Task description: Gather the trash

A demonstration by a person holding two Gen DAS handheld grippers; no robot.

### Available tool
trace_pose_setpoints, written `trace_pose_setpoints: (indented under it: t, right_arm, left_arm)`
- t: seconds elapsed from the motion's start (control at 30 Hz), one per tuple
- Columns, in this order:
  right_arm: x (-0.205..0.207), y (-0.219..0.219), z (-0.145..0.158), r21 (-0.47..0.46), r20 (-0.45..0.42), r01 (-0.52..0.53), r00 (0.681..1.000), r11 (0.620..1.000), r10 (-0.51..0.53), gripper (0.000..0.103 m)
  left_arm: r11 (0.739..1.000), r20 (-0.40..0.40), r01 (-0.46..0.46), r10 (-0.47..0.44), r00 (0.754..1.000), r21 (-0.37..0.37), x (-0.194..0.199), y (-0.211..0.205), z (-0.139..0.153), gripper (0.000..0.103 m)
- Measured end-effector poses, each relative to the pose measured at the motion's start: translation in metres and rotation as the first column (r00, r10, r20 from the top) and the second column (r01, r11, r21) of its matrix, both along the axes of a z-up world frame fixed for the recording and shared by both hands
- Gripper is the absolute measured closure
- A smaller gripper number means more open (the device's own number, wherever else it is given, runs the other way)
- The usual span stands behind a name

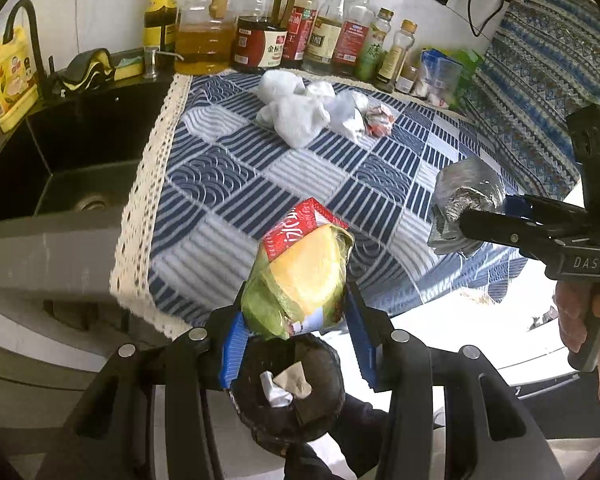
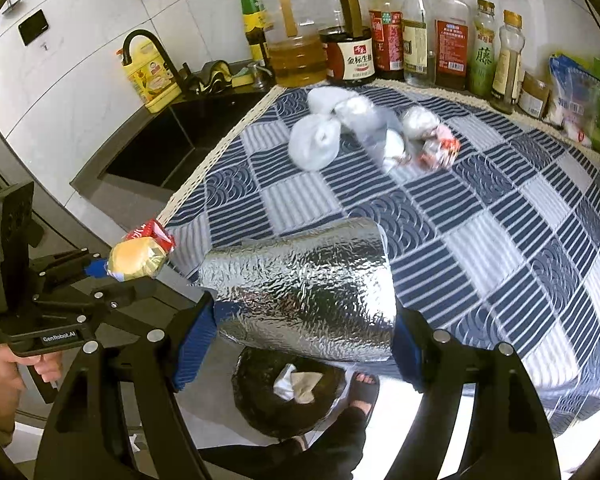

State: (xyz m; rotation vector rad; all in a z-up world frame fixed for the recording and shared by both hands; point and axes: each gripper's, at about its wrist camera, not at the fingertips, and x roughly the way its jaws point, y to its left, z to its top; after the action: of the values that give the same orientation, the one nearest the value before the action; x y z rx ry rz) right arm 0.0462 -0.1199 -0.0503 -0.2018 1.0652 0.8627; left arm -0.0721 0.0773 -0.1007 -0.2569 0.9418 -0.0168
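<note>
Wrappers and foil are clamped in left hand-held gripper and right hand-held gripper above the bin, seemingly for dropping

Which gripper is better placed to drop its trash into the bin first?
Left, probably. The left gripper holds the snack wrapper directly above the trash bin; the right gripper's foil bag sits above the bin's far rim.

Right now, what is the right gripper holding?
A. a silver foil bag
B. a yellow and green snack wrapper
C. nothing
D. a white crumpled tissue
A: in the right wrist view the right gripper is shut on the silver foil bag, held above the dark trash bin, while the left gripper holds the yellow and green snack wrapper.
</note>
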Motion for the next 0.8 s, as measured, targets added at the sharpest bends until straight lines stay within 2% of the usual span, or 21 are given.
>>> trace_pose_setpoints:
  t: [0.2,0.33,0.6,0.8]
  right_arm:
    - [-0.028,-0.003,-0.008,-0.008,-0.023,0.021,1.0,1.0,-0.021,0.027]
    - [-0.041,-0.006,-0.023,-0.022,-0.068,0.024,0.997,0.999,-0.025,0.027]
    - [-0.059,-0.003,-0.065,-0.057,-0.186,0.011,0.982,0.998,-0.022,0.027]
    - [-0.06,-0.002,-0.104,-0.073,-0.3,0.025,0.953,0.997,-0.046,0.027]
  left_arm:
    - [1.0,-0.014,0.015,-0.016,1.0,-0.027,-0.022,-0.004,-0.014,0.06]
    - [0.998,-0.036,0.011,-0.013,0.999,-0.057,-0.036,-0.006,-0.03,0.06]
    - [0.993,-0.11,-0.032,0.02,0.994,-0.11,-0.052,-0.007,-0.068,0.06]
    - [0.988,-0.184,-0.061,0.035,0.982,-0.14,-0.056,-0.011,-0.099,0.06]
